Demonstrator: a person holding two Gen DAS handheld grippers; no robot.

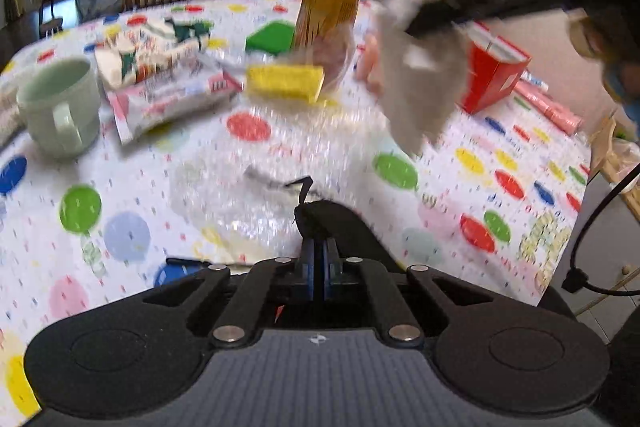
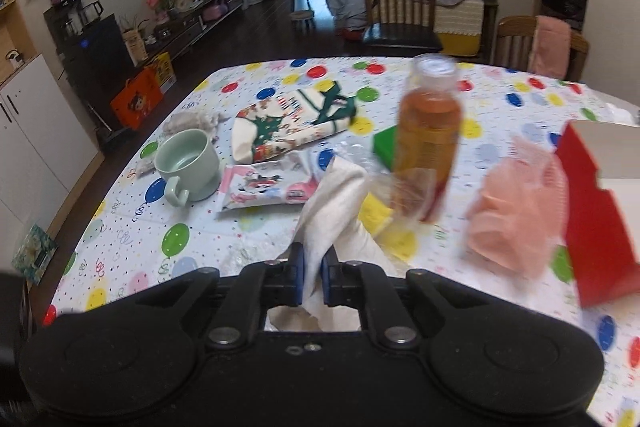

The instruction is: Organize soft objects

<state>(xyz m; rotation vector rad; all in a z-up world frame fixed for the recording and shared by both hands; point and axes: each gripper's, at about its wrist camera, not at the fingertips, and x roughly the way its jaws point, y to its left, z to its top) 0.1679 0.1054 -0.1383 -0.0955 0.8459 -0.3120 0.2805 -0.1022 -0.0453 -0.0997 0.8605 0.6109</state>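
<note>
At frame centre, our right gripper [image 2: 311, 277] pinches the white cloth [image 2: 340, 195]; left gripper [image 1: 319, 267] closed on a black strap [image 1: 306, 193]. We should lift steadily, clearing the bottle [image 2: 430, 135].

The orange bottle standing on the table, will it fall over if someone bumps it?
Probably, yes. The bottle is tall and narrow and stands upright, so a nudge near its cap could tip it. Once down, its round body would likely roll across the table. It looks mostly full of orange liquid, so it may feel heavy for its size.
</note>
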